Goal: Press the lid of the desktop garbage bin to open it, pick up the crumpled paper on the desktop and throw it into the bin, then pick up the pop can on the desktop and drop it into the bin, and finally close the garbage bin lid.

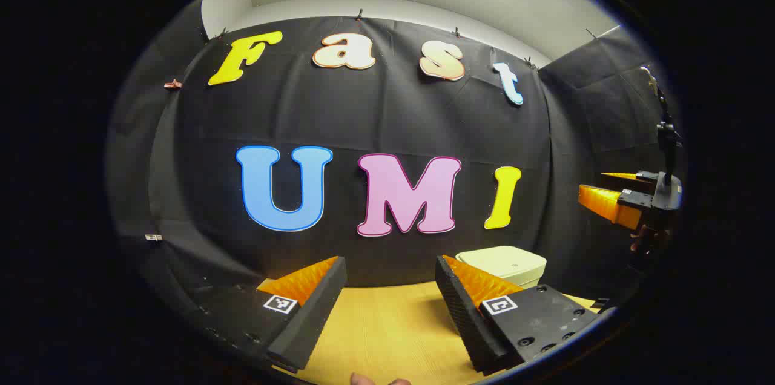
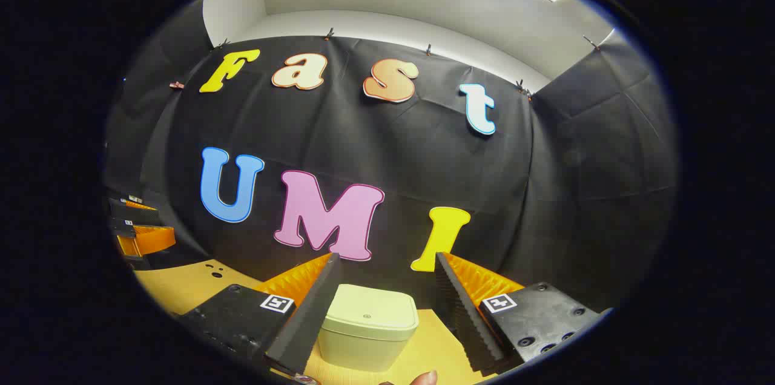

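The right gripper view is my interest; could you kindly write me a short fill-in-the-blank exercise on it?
1. The pale green plastic garbage bin has its lid ____.
2. The bin stands on the yellow ____.
3. The right tool has its fingers ____.
4. The left tool shows at the view's ____ edge.

Missing: closed; table; open; left

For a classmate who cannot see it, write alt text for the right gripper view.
The right gripper is open, its fingers framing a pale garbage bin with its lid shut, standing on a yellow tabletop. The left gripper shows at the far left edge.
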